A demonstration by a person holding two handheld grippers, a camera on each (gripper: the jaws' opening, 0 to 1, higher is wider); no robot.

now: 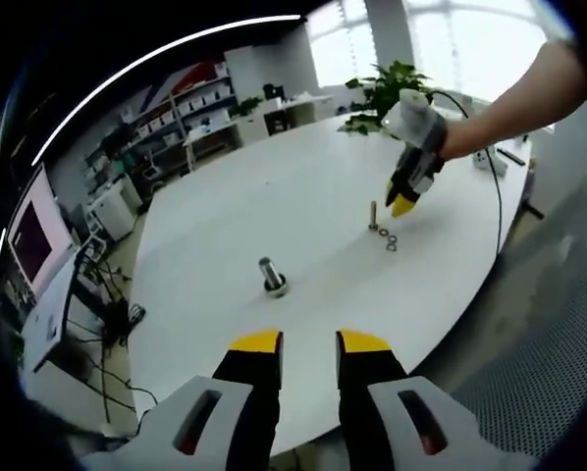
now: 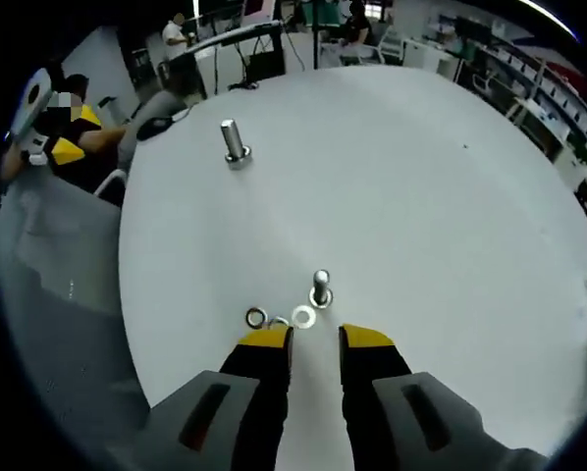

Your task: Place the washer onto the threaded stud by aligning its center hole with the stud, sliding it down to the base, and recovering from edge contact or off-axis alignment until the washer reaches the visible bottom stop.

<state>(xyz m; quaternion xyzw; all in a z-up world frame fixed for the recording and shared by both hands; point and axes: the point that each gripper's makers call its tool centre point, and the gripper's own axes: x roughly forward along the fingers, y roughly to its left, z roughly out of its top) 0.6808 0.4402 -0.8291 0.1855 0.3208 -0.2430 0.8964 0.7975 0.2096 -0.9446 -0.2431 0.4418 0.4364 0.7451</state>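
Both grippers empty, jaws slightly parted.
Left gripper (image 1: 309,341) held low and level; right gripper (image 1: 403,201) points steeply downward at the end of the person's bare forearm (image 1: 514,98), stretched out.

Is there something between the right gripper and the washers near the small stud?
Nothing visible. The right gripper hangs just behind the washers, which lie flat on the white table beside the small stud. Only bare tabletop lies between the jaws and them.
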